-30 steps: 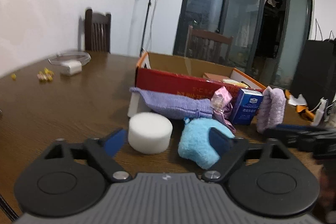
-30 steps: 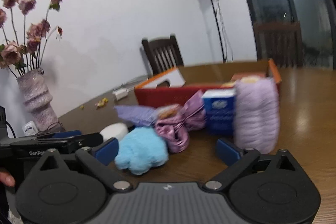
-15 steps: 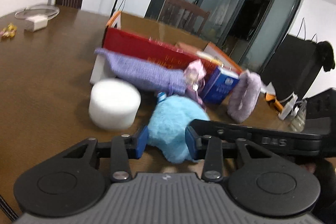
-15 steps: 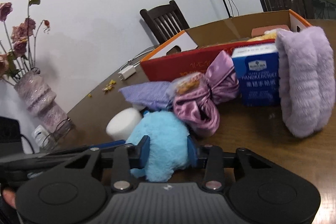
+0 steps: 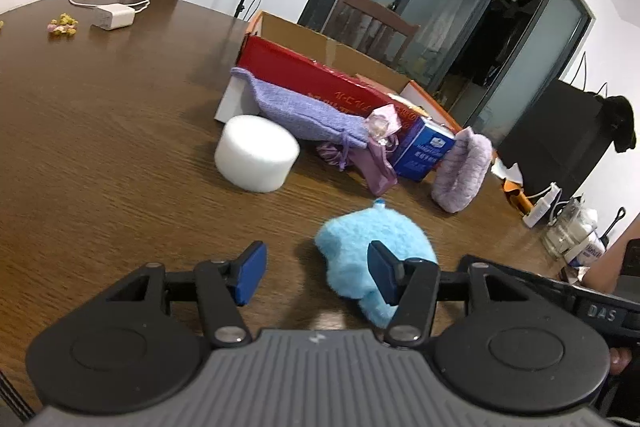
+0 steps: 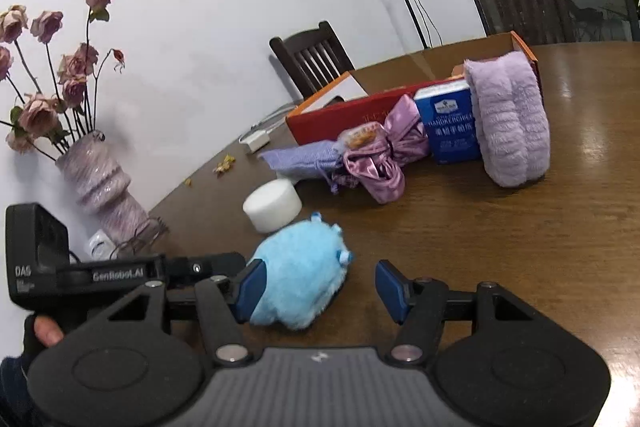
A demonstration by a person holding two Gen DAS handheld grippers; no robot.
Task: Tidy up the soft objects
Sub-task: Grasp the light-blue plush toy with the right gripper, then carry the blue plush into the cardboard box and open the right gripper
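Soft objects lie in a loose row on the wooden table [image 5: 100, 131] before the open red cardboard box [image 5: 320, 75]: a blue plush toy [image 5: 372, 247], a white foam cylinder [image 5: 256, 157], a lilac knitted pouch [image 5: 304, 111], a satin bundle [image 6: 384, 155] and a fluffy lilac roll [image 6: 508, 123], with a blue tissue pack [image 6: 450, 123] standing among them. None of these is in the box yet, so you have nearly the whole task ahead; what already lies inside the box is too hidden to name.

Your left gripper [image 5: 316, 277] stands about half open, having just widened; its right pad overlaps the plush toy, and the toy sits to the right of the gap, not between the pads. Your right gripper [image 6: 324, 285] is likewise about half open after widening; the toy rests by its left pad, with clear table on the other side. Neither holds anything.

The left wrist view alone shows a charger with cable [image 5: 112, 15] and glass doors [image 5: 420, 7]. The right wrist view alone shows a vase of dried roses [image 6: 100, 187] and your left hand [image 6: 40, 333] on its handle.
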